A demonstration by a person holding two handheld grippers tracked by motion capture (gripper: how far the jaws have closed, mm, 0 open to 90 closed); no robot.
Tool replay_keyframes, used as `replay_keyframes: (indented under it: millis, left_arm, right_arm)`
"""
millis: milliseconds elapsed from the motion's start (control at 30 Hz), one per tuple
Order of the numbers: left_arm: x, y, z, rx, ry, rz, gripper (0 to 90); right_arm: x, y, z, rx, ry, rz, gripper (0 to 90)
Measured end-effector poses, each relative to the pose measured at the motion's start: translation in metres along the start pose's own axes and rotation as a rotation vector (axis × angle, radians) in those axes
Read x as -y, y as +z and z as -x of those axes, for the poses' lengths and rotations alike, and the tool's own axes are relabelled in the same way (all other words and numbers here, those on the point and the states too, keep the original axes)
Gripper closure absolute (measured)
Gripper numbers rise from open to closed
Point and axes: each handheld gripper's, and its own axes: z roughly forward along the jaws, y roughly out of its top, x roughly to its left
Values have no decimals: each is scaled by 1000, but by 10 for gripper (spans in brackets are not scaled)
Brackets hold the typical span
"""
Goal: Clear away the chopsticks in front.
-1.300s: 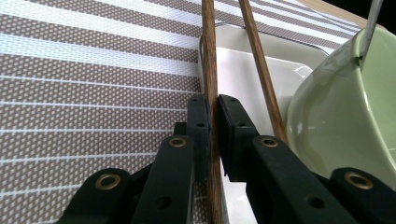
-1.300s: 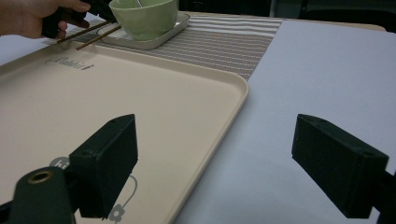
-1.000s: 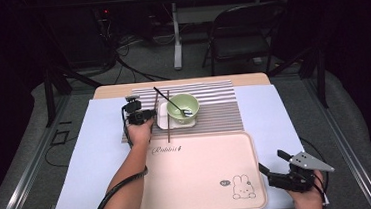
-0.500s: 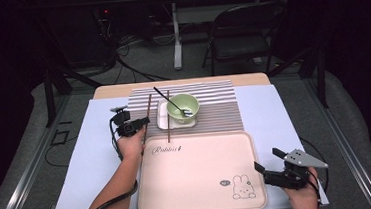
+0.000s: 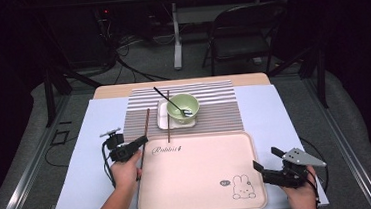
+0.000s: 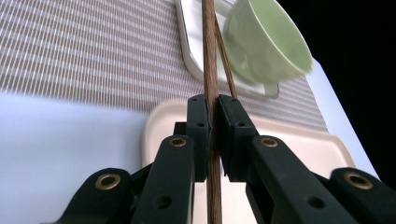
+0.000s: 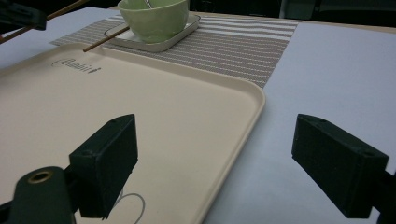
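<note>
Left claw (image 5: 135, 144) clenched on a thin brown wooden chopstick (image 5: 145, 136), black jaws pressed flat against the stick from both sides in the left gripper view (image 6: 211, 70). Held chopstick slanting from the near left corner of the cream plastic tray with a rabbit print (image 5: 200, 193) up over the grey striped placemat (image 5: 219, 113), just left of the tray's edge. Second brown wooden chopstick (image 5: 168, 117) lying apart to the right, far end beside the small white square dish (image 5: 163, 120), near end reaching the tray's far rim. Pale green ceramic bowl (image 5: 183, 107) seated on that dish, with a dark-handled spoon (image 5: 169, 101) leaning in it. Right claw (image 5: 268, 169) released, jaws standing wide apart with nothing between them, hovering at the near right corner of the tray over the pale blue sheet covering the bench (image 5: 285, 121).
</note>
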Motion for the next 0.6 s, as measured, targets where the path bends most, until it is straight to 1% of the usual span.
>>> replay_keyframes:
  millis: [33,67,100,167,233,300,367,400,433,467,533,600]
  left_arm:
    - [5,-4,0,8,-9,1,835]
    - [9,-8,-1,19,-8,-7,835]
    - [13,-10,0,32,-21,-7,835]
    - [24,-17,-1,54,-22,-13,835]
    - [33,-22,-1,68,-14,-16,835]
    - [41,-25,0,81,-22,-16,836]
    - [53,-29,3,87,-29,-22,836]
    - [53,-29,3,87,-29,-22,836]
    - [55,-30,4,90,-24,-32,836]
    - [57,-32,7,90,-27,-33,836]
    - [62,-33,11,80,-9,-44,836]
    - [65,-32,13,79,-16,-60,835]
  right_arm:
    - [0,0,0,0,1,0,139]
    - [0,0,0,1,2,-1,139]
    - [0,0,0,0,2,0,139]
    - [0,0,-1,1,2,0,139]
    - [0,1,-1,1,2,-2,139]
    - [0,1,-1,1,3,-2,139]
    - [0,1,-1,0,2,-2,139]
    - [0,1,-1,0,2,-2,139]
    - [0,1,-1,0,2,-3,139]
    - [0,1,-1,0,2,-2,139]
    - [0,1,-1,-1,4,-2,139]
    - [-1,1,-1,-2,1,-1,139]
